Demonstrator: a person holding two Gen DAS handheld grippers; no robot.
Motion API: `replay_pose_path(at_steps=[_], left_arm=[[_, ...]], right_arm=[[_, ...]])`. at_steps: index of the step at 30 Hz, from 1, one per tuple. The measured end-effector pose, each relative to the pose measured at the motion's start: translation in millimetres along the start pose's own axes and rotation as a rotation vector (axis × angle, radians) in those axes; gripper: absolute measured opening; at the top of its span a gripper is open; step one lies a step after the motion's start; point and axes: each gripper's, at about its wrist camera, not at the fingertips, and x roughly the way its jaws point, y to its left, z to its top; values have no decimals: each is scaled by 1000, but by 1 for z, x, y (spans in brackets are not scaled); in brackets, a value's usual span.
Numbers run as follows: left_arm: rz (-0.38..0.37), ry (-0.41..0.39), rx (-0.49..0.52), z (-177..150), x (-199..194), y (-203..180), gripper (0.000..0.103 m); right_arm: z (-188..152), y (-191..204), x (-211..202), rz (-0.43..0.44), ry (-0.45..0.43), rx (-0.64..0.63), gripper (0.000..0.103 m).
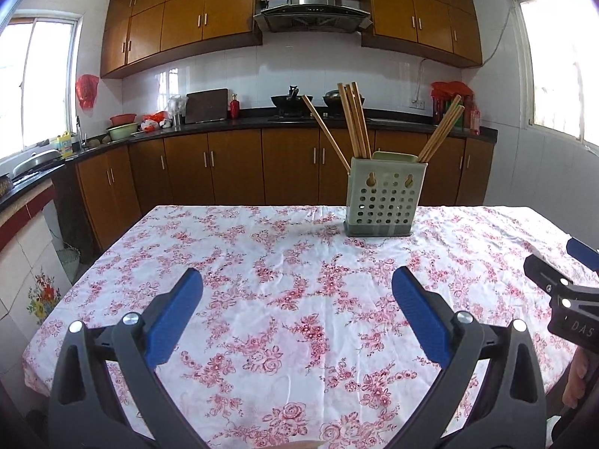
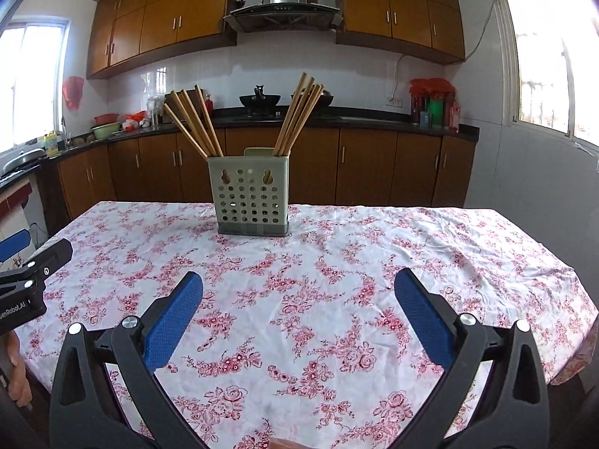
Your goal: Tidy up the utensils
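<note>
A pale green perforated utensil holder (image 1: 385, 196) (image 2: 250, 194) stands upright near the far edge of the table. Several wooden chopsticks (image 1: 353, 119) (image 2: 194, 123) stick out of it, fanned left and right. My left gripper (image 1: 297, 280) hovers open over the tablecloth on the near side, well short of the holder, with nothing between its blue pads. My right gripper (image 2: 299, 282) is likewise open and empty, facing the holder from the near side. Each gripper shows at the edge of the other's view: the right gripper (image 1: 561, 284) and the left gripper (image 2: 22, 258).
A white cloth with pink flowers covers the table (image 1: 284, 292) (image 2: 337, 280). Behind it run brown kitchen cabinets (image 1: 232, 164), a dark counter with woks (image 2: 260, 100) and a range hood. A hand (image 1: 578, 378) holds the right gripper.
</note>
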Motion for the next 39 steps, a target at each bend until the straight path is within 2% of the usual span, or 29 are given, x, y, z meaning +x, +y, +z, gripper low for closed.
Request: replay_pose_path(at_steps=[39], left_arm=[[-23, 5, 9, -1, 0, -7, 99]], right_arm=[[1, -2, -1, -9, 7, 21, 101]])
